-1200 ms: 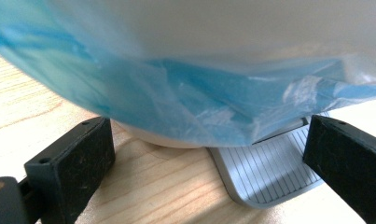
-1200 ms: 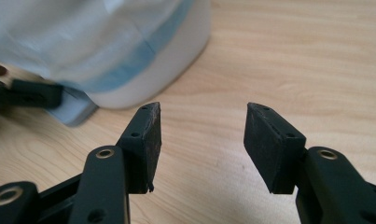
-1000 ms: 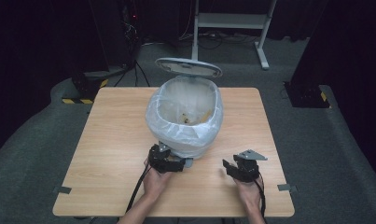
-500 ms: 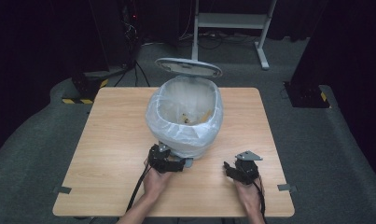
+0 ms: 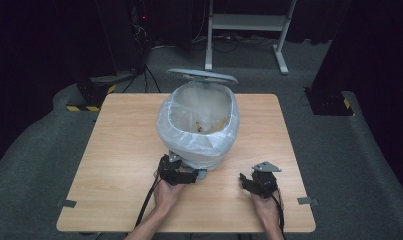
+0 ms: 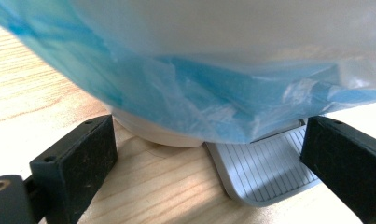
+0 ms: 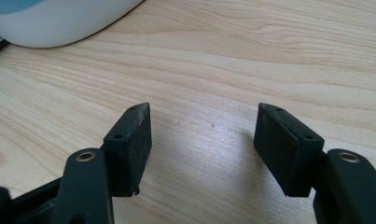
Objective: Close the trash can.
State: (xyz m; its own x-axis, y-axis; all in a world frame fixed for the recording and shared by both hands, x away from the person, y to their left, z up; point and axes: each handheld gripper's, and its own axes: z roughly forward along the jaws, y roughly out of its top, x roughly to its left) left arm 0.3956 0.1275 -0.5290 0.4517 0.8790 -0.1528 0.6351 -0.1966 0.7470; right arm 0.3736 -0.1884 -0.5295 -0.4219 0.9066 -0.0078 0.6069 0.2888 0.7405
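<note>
You are holding your left gripper (image 5: 181, 175) at the near foot of the bin (image 5: 199, 125), which is standing mid-desk with its lid (image 5: 201, 75) up; its jaws are spread wide, straddling the grey pedal (image 6: 265, 172) without touching it. Your right gripper (image 5: 251, 182) is hovering over bare desk (image 5: 124, 130) near the right edge, its jaws having just been opening, nothing between them.

Bin (image 5: 199, 125) on table (image 5: 119, 145), lid (image 5: 201, 76) probably behind.
</note>
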